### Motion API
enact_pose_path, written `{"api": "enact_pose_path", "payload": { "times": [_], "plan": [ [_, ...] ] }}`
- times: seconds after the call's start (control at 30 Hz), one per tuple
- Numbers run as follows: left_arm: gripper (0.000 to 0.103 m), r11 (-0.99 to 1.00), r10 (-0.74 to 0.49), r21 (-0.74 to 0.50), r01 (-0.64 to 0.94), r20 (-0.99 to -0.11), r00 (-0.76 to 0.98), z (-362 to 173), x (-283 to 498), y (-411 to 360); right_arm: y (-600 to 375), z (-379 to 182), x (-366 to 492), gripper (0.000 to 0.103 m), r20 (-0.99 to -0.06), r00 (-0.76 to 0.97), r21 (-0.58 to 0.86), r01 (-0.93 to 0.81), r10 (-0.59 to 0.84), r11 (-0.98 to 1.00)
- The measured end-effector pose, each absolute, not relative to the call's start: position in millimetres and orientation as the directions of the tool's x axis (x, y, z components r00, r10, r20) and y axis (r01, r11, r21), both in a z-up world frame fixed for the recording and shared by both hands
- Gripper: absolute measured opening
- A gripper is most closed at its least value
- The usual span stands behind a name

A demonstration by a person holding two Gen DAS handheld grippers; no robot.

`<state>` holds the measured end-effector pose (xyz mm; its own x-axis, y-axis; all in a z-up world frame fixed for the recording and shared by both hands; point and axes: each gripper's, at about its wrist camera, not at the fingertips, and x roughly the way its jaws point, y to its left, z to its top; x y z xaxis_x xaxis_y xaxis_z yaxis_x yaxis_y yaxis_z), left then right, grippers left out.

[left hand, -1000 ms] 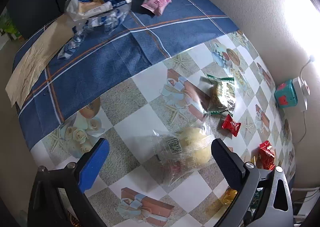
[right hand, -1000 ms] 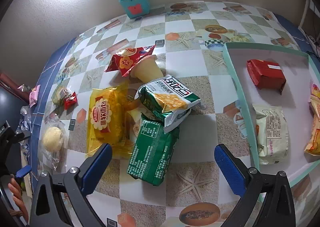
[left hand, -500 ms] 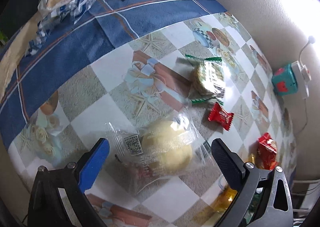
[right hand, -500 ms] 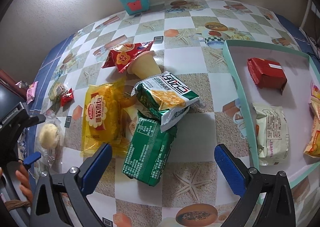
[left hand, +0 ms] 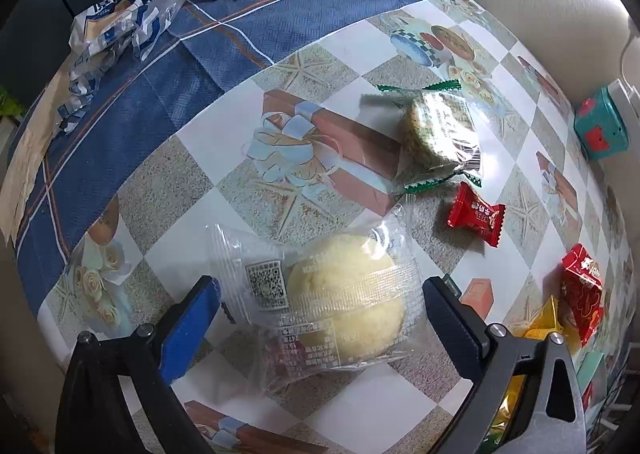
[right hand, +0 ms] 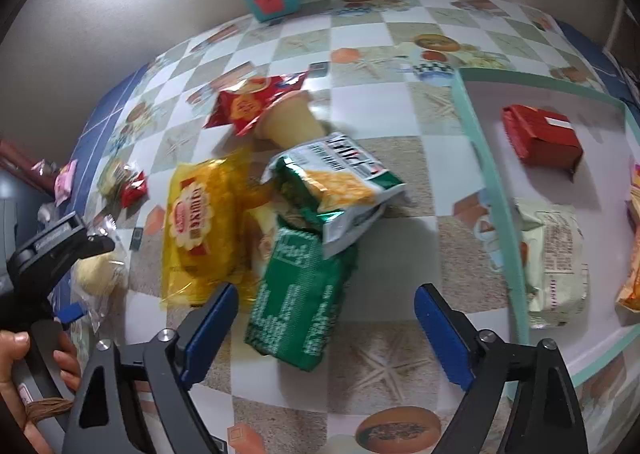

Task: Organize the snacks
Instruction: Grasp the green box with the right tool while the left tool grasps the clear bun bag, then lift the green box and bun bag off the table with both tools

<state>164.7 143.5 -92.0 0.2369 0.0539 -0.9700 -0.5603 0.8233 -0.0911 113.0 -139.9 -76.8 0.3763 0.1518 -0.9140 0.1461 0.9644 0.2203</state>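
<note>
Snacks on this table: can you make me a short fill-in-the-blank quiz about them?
1. The left gripper is open around a wrapped yellow ____.
2. The red box lies inside the ____.
3. The white-and-green bag lies partly on the ____ pack.
4. The small candy beside the bun is ____.

Missing words: bun; tray; green; red

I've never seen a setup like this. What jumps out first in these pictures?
Probably the pale round bun in a clear wrapper, lying on the checkered tablecloth right between the open blue fingers of the left hand-held gripper. In the other view, a bright heap of snack bags catches the eye, the yellow bag and green bag ahead of the open right hand-held gripper, with a mint-rimmed tray to the right.
</note>
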Motion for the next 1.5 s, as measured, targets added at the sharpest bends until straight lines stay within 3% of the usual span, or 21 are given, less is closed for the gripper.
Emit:
{"api": "enact_pose_path", "payload": {
  "times": [0.07,0.27,0.7,1.5],
  "plan": [
    [0.094,0.831,0.049,-0.093,-0.549,-0.97,0.239,-92,165,141,-134,-78,113,0.087,-0.914,0.377,0.211,0.125,0.151,0.969],
    [0.093,0.857,0.04,-0.075,-0.51,-0.977,0.211,-90,168,119,-132,-84,114,0.075,-0.92,0.362,0.208,0.121,0.152,0.971],
    [0.093,0.938,-0.014,-0.065,-0.34,-0.988,0.151,-96,177,52,-133,-87,115,0.06,-0.928,0.348,0.183,0.111,0.135,0.977],
    [0.093,0.96,0.024,-0.018,-0.278,-0.989,0.145,-112,172,31,-126,-91,109,0.044,-0.938,0.348,0.018,0.055,-0.002,0.998]
  ]
}}
